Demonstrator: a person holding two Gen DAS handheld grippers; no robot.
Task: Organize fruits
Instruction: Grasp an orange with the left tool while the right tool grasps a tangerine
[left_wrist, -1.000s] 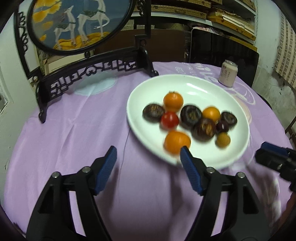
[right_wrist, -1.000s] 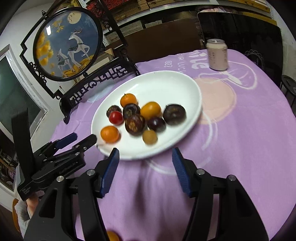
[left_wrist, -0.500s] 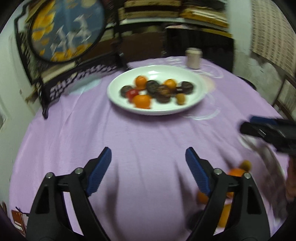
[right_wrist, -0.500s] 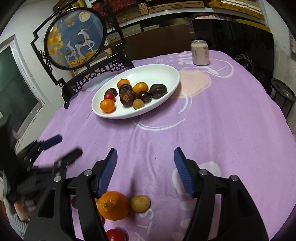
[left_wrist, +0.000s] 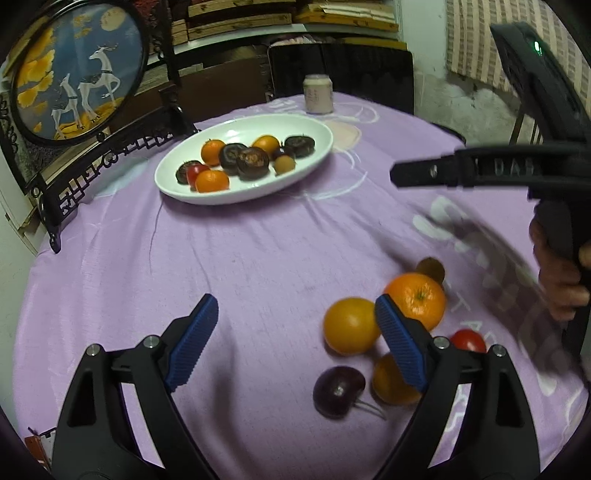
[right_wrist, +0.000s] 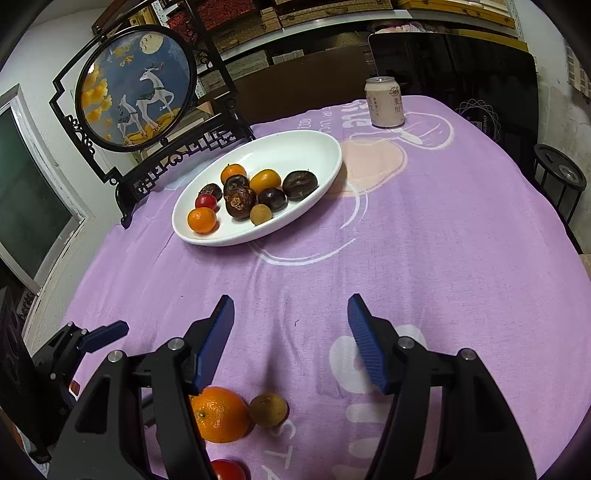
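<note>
Right up close on the purple-clothed bench (left_wrist: 258, 266), the left tool (left_wrist: 293, 319) hangs with its blue pads spread wide, nothing between them. A loose cluster of fruit sits just by its right finger: a smooth yellow-orange fruit (left_wrist: 351, 325), a dimpled orange (left_wrist: 415, 301) with its stem end facing up toward the camera, a dark purple plum (left_wrist: 338, 390) with a thin stalk pointing right, another orange fruit (left_wrist: 391, 380) half hidden behind the finger, a red tomato (left_wrist: 468, 340) and a small brownish fruit (left_wrist: 431, 269). They're bunched together, some touching, though I can't tell exactly which.

The right tool (right_wrist: 291, 332) is also released, pads apart over bare cloth, holding nothing. In the left wrist view it reaches in from the right edge, roughly level, gripped by a hand (left_wrist: 561, 273).

Farther back, a white oval plate (right_wrist: 295, 151) lies with its long axis running diagonally, near-left to far-right. It holds small oranges, a red tomato, a tan fruit and several dark wrinkled ones, all piled toward its near-left end.

Behind that, a drink can (right_wrist: 384, 101) stands upright, and a round deer painting in a black carved stand (right_wrist: 136, 88) sits at the bench's far left.
</note>
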